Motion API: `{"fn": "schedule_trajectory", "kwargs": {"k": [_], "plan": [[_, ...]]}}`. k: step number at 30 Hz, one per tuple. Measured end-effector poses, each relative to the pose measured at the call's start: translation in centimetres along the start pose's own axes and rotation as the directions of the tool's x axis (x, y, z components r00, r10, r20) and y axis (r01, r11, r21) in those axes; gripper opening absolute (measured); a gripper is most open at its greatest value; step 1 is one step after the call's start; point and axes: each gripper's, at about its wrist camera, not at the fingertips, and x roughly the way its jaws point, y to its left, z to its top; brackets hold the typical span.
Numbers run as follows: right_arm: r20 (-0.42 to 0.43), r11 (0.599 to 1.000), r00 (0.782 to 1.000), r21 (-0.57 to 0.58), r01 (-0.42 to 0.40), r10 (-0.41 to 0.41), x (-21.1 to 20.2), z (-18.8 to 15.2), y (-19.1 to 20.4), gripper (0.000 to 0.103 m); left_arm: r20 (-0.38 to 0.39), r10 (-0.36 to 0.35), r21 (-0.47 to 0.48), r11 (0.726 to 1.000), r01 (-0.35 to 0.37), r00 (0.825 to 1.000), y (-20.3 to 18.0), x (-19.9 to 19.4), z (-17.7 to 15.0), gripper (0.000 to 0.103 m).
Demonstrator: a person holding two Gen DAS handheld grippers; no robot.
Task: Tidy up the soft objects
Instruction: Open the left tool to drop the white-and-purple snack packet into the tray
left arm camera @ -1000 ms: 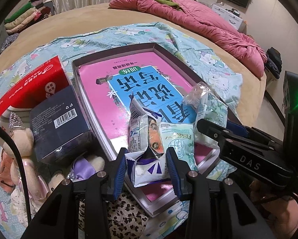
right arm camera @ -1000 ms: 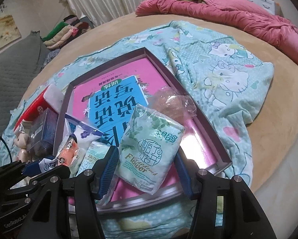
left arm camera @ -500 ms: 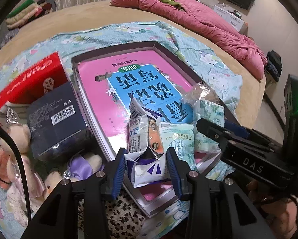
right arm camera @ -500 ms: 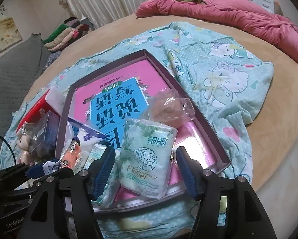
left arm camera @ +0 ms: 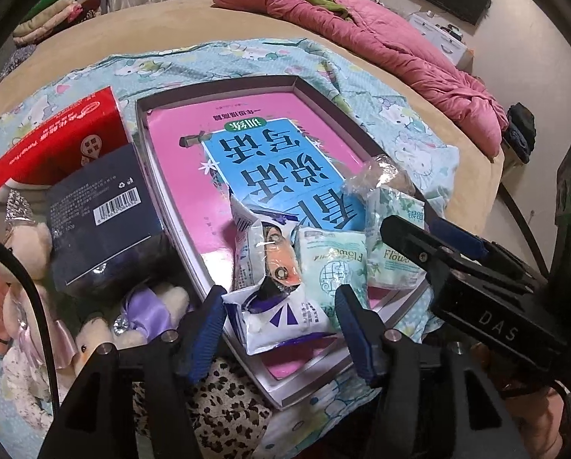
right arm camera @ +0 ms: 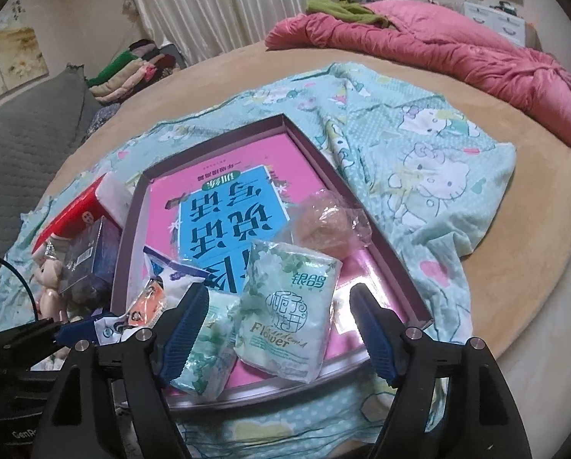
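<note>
Shallow box tray on a cartoon-print sheet over the bed, its floor covered by a pink-and-blue book. At the tray's near end lay the soft packs: a white-and-blue snack pouch between the left tongs, and a green floral tissue pack between the right tongs. Both tongs were opening, pads clear of the packs. A second tissue pack sat just beside the right tongs' left finger; a crinkled clear bag lay beyond. Crowding the tray's left rim: a dark box, a red carton, plush dolls and leopard-print fabric.
</note>
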Motion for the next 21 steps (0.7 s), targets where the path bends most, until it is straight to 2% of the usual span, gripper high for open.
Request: {"fn": "schedule_trajectory", "kwargs": {"k": [7,11,21], "plan": [[0.015,1.0,1.0,-0.011,0.014,-0.014,-0.3,0.0,0.2,0.078,0.029,0.023,-0.001,1.0,-0.023,0.999,0.3,-1.0,-0.1,0.063],[0.028,1.0,1.0,-0.015,0.012,-0.012,-0.5,0.2,0.4,0.078,0.067,0.0,-0.02,1.0,0.001,0.998,0.7,-2.1,0.2,0.066],[0.095,1.0,0.995,-0.018,0.024,-0.022,-1.4,0.5,0.6,0.078,0.123,0.021,0.002,1.0,-0.021,0.992,0.7,-4.0,0.0,0.071]]}}
